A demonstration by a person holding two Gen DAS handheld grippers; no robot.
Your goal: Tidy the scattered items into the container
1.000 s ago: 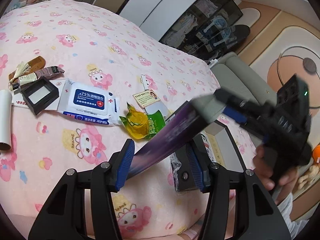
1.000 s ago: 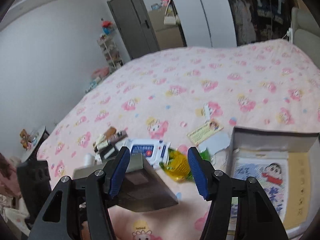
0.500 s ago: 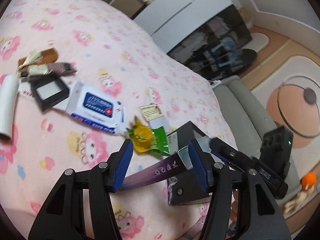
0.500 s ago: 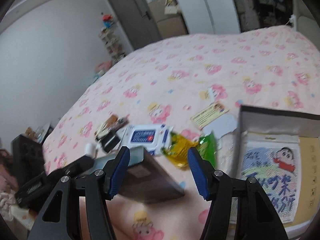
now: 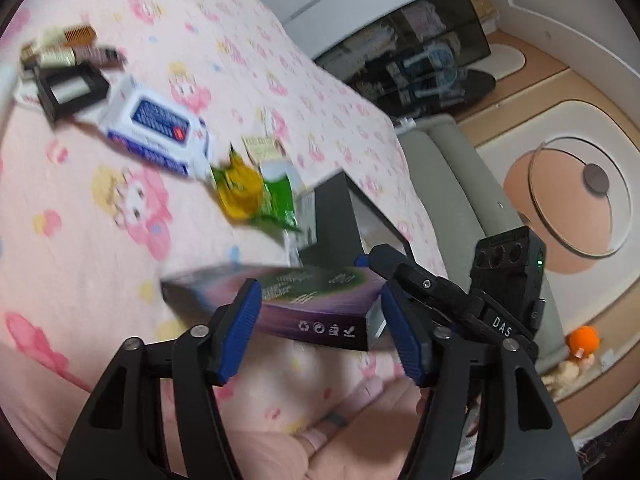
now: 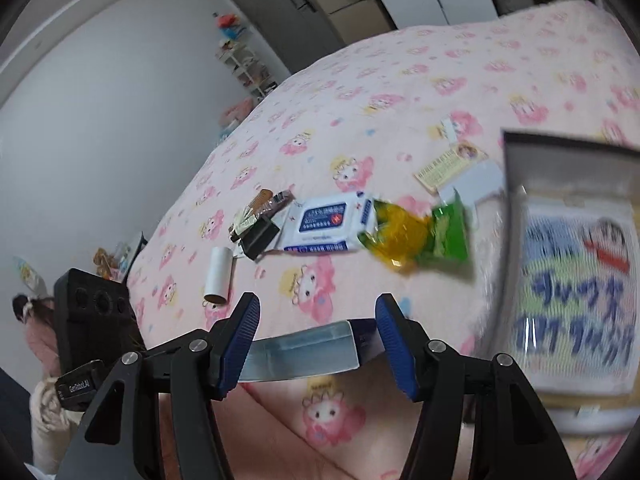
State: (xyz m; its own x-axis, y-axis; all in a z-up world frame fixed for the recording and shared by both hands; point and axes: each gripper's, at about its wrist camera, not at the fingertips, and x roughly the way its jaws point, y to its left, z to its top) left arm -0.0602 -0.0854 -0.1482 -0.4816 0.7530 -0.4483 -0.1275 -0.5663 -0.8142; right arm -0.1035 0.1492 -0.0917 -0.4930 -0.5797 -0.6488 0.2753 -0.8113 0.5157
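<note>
1. On the pink cartoon-print bedspread (image 6: 360, 92), from left to right in the right wrist view: a white tube (image 6: 218, 276), a wooden comb (image 6: 261, 196) with small sachets, a black square case (image 6: 260, 234), a blue-and-white wet-wipes pack (image 6: 326, 222), a yellow-green snack packet (image 6: 416, 236) and a printed card (image 6: 450, 166).
2. The container (image 6: 568, 148), a dark-walled open box, sits at the right near the bed's edge; a cartoon-printed item (image 6: 576, 280) lies inside it. The snack packet lies just beside its left wall.
3. In the left wrist view the same clutter runs from the black case (image 5: 68, 90) through the wipes (image 5: 158, 128) to the snack packet (image 5: 252, 196), which lies close to the container's dark wall (image 5: 332, 216).
4. Right of the bed there is a grey sofa (image 5: 452, 184), then open floor with a round glass table (image 5: 580, 200).
5. The left gripper (image 5: 320, 326) is spread wide. A purple box (image 5: 304, 300) lies crosswise just beyond its blue pads (image 5: 240, 328); blur hides whether they touch it.
6. The right gripper (image 6: 314, 340) reaches in from the right, its tip at the purple box's right end. In its own view its fingers stand apart with the box's pale end (image 6: 300, 354) between them; whether it grips is unclear.
</note>
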